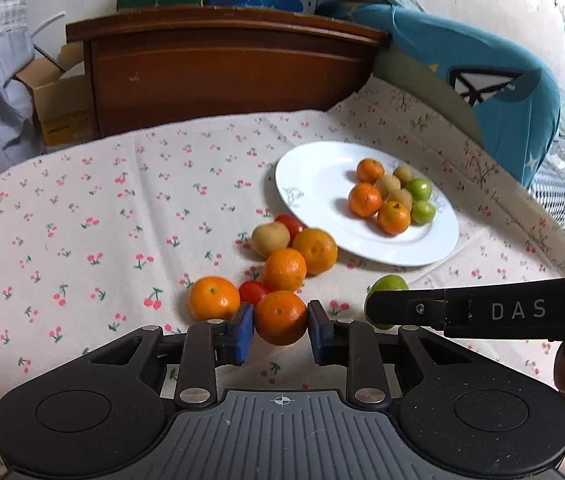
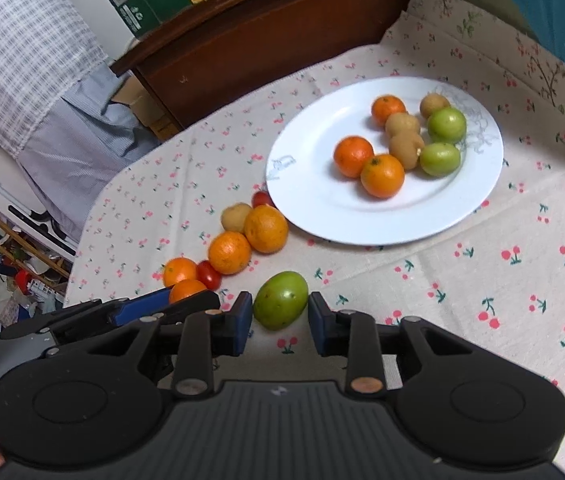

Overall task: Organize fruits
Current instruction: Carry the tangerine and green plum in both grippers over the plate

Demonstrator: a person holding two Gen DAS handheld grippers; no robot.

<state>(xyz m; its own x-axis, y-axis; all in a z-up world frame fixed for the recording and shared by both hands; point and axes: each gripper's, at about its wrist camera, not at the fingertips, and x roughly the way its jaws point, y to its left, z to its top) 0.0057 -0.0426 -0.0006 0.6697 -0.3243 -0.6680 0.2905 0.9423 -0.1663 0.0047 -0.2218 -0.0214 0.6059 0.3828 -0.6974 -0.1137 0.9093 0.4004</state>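
A white plate (image 1: 314,184) holds three oranges, three tan fruits and two green fruits; it also shows in the right wrist view (image 2: 322,208). My left gripper (image 1: 280,326) is shut on an orange (image 1: 280,318) just above the cloth. Beside it lie three more oranges (image 1: 213,298), two cherry tomatoes (image 1: 252,291) and a tan fruit (image 1: 269,238). My right gripper (image 2: 280,312) straddles a green fruit (image 2: 280,300); its blue pads (image 2: 242,320) touch or nearly touch it. The right gripper's finger crosses the left wrist view (image 1: 482,312), partly hiding that green fruit (image 1: 388,284).
The table has a cherry-print cloth (image 1: 82,220). A wooden headboard (image 1: 222,72) stands behind it with boxes on top. A blue pillow (image 1: 482,80) lies at the right. Clutter and a grey cloth (image 2: 62,120) are off the table's left edge.
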